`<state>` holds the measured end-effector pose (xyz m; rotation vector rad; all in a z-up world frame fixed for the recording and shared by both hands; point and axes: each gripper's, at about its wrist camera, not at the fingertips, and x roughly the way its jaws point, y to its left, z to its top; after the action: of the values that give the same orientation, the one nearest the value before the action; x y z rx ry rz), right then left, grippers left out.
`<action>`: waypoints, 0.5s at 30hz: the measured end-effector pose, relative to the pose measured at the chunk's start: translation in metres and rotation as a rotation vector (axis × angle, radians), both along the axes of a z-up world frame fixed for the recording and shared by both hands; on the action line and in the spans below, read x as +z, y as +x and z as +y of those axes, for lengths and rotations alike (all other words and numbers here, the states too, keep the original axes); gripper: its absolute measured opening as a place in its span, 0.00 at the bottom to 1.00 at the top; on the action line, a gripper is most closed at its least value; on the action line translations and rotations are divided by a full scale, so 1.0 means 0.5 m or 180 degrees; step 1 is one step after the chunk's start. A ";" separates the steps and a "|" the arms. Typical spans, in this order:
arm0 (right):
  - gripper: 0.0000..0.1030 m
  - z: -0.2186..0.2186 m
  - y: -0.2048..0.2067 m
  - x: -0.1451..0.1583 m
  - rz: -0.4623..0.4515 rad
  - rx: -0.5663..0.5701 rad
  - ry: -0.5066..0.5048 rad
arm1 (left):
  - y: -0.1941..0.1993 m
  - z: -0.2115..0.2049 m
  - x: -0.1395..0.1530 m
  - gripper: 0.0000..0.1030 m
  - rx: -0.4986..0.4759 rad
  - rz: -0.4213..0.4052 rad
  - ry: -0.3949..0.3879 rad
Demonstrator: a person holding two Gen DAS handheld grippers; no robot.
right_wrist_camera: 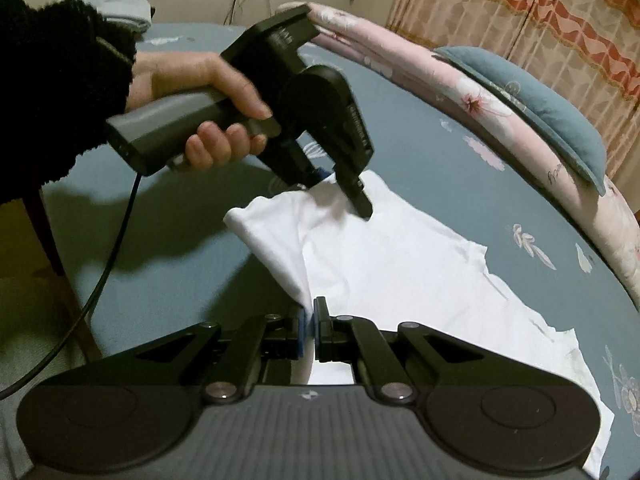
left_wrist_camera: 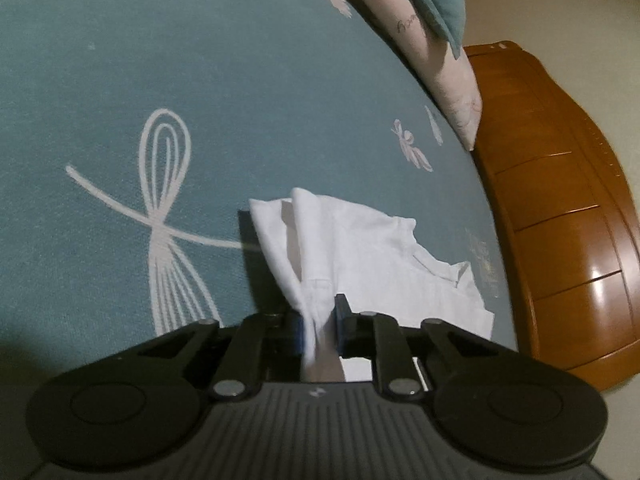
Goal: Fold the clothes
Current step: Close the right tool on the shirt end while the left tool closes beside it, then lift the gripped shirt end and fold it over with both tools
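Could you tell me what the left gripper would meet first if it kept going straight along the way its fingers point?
Most likely the white garment: the left gripper already pinches a fold of it, and more cloth lies ahead on the teal bedsheet.

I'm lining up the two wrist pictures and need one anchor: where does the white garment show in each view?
Left wrist: the white garment lies centre to lower right on the teal bedsheet, a fold pinched in the left gripper.
Right wrist: it spreads from centre to lower right, its near edge pinched in the right gripper.
Shared landmark: the pink floral quilt along the bed's far edge.
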<state>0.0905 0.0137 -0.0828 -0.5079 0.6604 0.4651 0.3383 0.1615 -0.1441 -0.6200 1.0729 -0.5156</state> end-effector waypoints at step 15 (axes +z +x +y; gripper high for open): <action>0.03 -0.105 -0.028 0.057 -0.0165 -0.0298 0.0671 | -0.032 -0.143 0.210 0.09 -0.0329 -0.0546 0.1046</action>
<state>0.0766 -0.0389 -0.0543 -0.2876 0.5750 0.4263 0.3222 0.0899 -0.0390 -0.2284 1.0020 -0.4600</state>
